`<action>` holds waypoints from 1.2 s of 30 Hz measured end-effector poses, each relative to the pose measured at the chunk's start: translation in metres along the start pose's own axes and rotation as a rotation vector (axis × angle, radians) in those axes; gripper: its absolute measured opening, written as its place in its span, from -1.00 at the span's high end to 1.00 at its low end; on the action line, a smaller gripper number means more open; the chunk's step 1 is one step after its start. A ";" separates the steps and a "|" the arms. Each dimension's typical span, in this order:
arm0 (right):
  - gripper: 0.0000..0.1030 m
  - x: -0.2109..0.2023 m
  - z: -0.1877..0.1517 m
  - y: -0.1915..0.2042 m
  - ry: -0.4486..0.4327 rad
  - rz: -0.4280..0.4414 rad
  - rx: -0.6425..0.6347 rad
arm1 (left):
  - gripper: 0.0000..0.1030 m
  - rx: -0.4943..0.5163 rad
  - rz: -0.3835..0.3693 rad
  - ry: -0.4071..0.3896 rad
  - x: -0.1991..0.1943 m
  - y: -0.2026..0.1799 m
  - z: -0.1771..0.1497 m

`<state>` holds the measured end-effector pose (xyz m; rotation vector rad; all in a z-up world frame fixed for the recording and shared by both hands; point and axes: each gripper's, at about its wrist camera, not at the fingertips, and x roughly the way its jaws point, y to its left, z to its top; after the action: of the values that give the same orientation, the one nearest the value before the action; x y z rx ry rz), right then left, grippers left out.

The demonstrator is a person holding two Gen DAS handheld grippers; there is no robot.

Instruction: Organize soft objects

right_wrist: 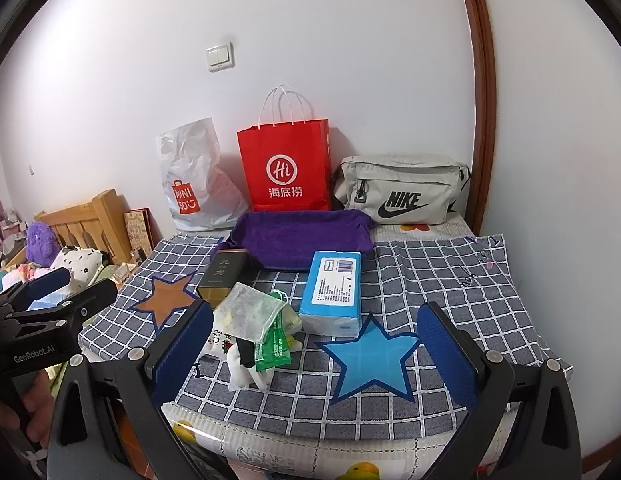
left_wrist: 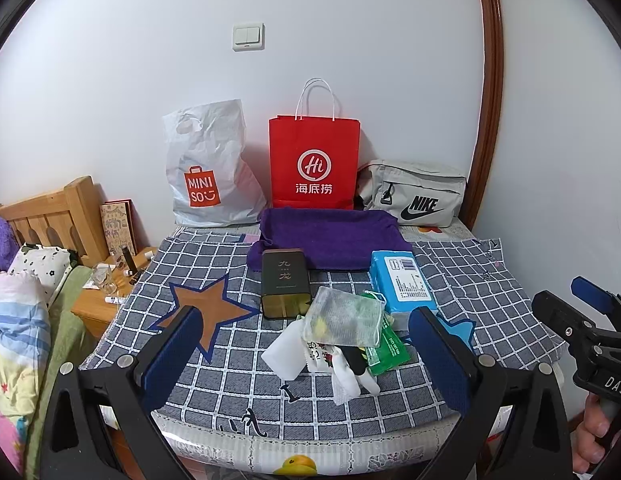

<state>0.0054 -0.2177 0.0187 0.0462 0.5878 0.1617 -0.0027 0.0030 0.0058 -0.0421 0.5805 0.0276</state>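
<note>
A small heap of soft things lies near the front edge of the worktop (left_wrist: 214,384), which is covered by a grey checked cloth with star patches. On top sits a translucent mesh drawstring pouch (left_wrist: 342,318), pale and crumpled, with yellow and dark shapes showing through it. Under it lie a green packet (left_wrist: 386,354), a white folded cloth (left_wrist: 284,354) and white socks (left_wrist: 352,380) with a black part. Just behind the heap stand a dark tin (left_wrist: 285,282) and a blue tissue pack (left_wrist: 402,282), the tin to the left. Farther back a purple towel (left_wrist: 330,236) lies folded, and along the rear edge against the wall stand a white plastic bag (left_wrist: 210,168), a red paper bag (left_wrist: 314,160) and a grey waist bag (left_wrist: 414,194).

The left hand-held gripper (left_wrist: 306,356) hovers over the front edge with its blue pads wide apart, holding nothing. The right hand-held gripper (right_wrist: 316,354) is likewise spread and empty, above the blue star (right_wrist: 370,356).
</note>
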 end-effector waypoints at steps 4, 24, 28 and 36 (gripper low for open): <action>-0.95 0.000 0.000 0.000 -0.001 -0.001 -0.001 | -1.00 0.001 0.001 0.001 0.000 -0.001 0.000; -0.95 -0.004 0.000 0.002 -0.012 -0.001 -0.005 | -1.00 0.001 0.002 0.001 -0.001 0.000 0.000; -0.95 -0.005 0.000 0.002 -0.012 -0.001 -0.005 | -1.00 0.001 0.001 0.002 -0.001 -0.001 -0.001; -0.95 -0.005 0.001 0.003 -0.015 0.003 -0.007 | -1.00 -0.004 -0.003 -0.002 -0.003 0.006 -0.002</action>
<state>0.0010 -0.2154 0.0227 0.0412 0.5725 0.1664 -0.0066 0.0085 0.0057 -0.0465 0.5785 0.0256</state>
